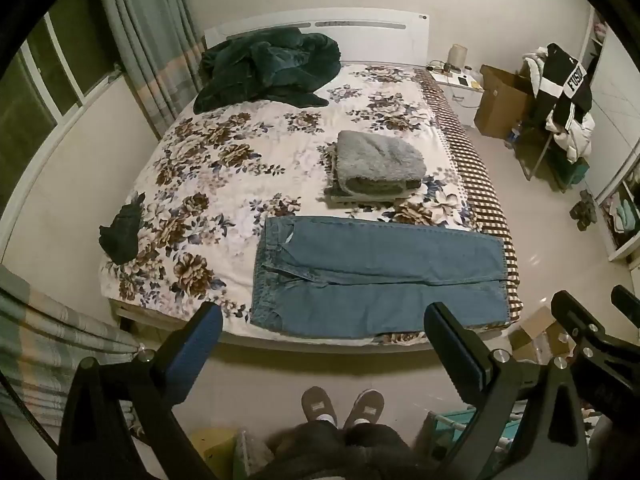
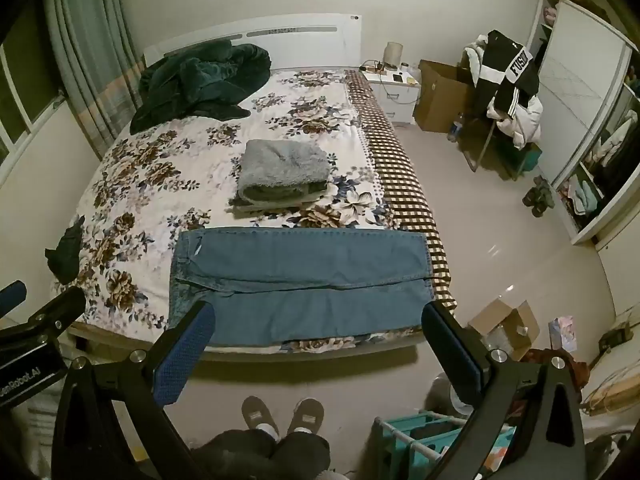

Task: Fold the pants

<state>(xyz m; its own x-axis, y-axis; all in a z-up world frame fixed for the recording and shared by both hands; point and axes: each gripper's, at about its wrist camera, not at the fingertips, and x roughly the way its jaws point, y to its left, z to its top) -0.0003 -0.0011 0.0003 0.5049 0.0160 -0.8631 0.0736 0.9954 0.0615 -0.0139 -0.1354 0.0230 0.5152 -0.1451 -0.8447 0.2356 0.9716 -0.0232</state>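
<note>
Left gripper (image 1: 324, 340) and right gripper (image 2: 316, 340): both spread fully, empty, above the floor short of the bed (image 2: 256, 152). Jeans (image 2: 300, 284) lie flat ahead and below, long axis crosswise; waistband nearer left gripper, hems nearer right.

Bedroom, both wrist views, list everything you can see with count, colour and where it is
jeans: one, blue, flat across the bed's near edge
bed: one, floral cover
folded blanket: one, grey, mid-bed beyond the jeans
rumpled blanket: one, dark green, by the headboard
dark garment: one, bed's left edge
nightstand: one, white, right of the headboard
cardboard box: one, brown, beside the nightstand
slippers: two, brown, on the floor
left gripper: black, open, empty
right gripper: black, open, empty
</note>
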